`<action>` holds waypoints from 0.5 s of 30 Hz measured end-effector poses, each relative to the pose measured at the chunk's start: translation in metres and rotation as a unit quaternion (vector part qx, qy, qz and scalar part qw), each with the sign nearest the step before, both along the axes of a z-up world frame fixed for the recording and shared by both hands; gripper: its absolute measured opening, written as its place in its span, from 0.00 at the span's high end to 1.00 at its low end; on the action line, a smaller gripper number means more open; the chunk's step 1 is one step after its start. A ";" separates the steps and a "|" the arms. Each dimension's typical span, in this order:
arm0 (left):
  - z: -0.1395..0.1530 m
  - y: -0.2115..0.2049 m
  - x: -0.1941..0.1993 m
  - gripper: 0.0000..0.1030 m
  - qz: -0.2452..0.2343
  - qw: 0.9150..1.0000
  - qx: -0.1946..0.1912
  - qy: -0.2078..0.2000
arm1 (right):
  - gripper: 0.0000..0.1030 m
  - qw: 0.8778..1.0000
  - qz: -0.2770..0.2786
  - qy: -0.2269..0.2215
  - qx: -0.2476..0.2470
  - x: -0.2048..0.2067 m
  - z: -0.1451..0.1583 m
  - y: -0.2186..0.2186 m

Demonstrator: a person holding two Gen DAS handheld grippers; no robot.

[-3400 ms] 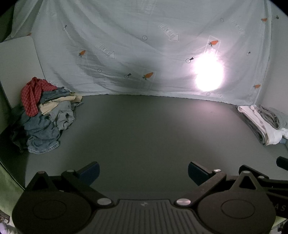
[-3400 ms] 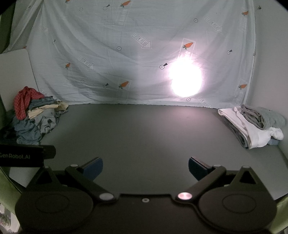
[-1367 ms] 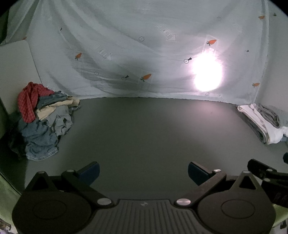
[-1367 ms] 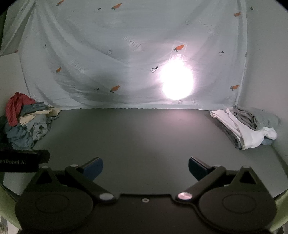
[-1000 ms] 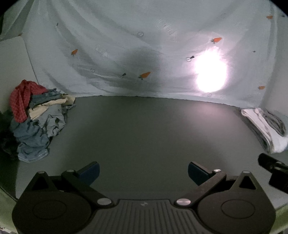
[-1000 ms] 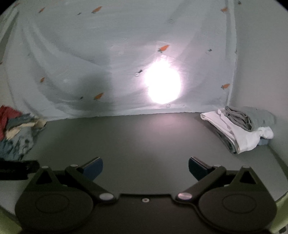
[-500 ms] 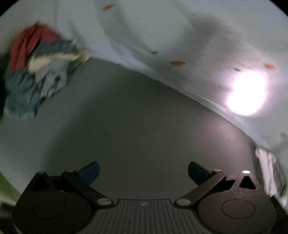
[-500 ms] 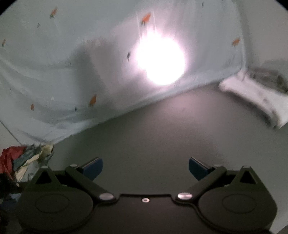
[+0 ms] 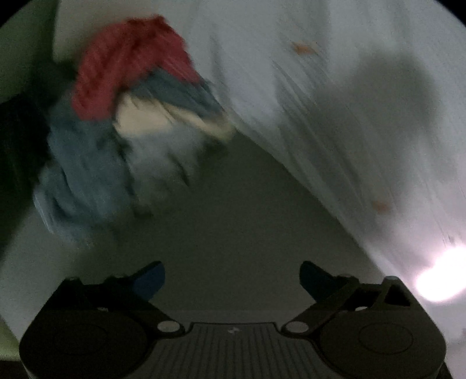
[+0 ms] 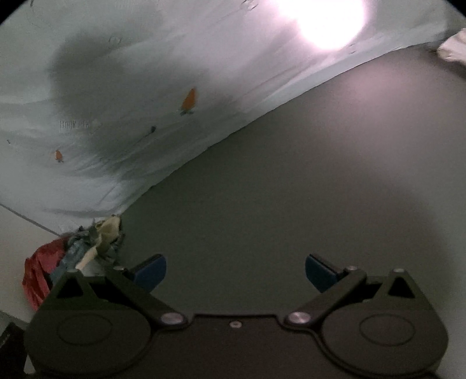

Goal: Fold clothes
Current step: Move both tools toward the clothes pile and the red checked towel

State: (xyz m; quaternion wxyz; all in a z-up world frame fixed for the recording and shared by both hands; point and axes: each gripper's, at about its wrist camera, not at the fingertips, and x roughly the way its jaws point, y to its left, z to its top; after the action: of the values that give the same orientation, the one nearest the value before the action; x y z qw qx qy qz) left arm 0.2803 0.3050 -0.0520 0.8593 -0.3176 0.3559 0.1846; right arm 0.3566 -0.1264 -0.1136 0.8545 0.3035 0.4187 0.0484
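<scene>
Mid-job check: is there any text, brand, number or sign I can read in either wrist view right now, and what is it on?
Nothing can be read for certain.
Backdrop sheet, right wrist view: one printed block of letters, too blurred to read.
Same sheet: orange carrot prints, pictures only, no words.
Left wrist view: the sheet is motion-smeared, nothing legible.
Left tongs and right tongs: no readable brand or number.

Pale carrot-print backdrop sheet (image 10: 145, 87) behind dark grey tabletop (image 10: 291, 189), bright lamp glare (image 10: 323, 20) on it.
</scene>
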 end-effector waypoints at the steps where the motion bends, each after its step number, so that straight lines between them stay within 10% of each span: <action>1: 0.001 0.027 0.007 0.09 0.021 1.000 0.007 -0.008 | 0.00 1.000 0.003 0.004 0.001 0.012 -0.001 0.017; 15: 0.024 0.220 0.092 0.32 0.159 0.967 0.185 -0.080 | 0.00 0.995 0.083 0.047 -0.031 0.122 -0.019 0.177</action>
State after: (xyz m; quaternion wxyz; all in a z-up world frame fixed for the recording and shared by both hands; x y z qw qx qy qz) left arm 0.3727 0.5251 -0.0279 0.8884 -0.2196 0.1903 0.3553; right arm 0.4789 0.0508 -0.1326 0.8358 0.2428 0.4839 0.0915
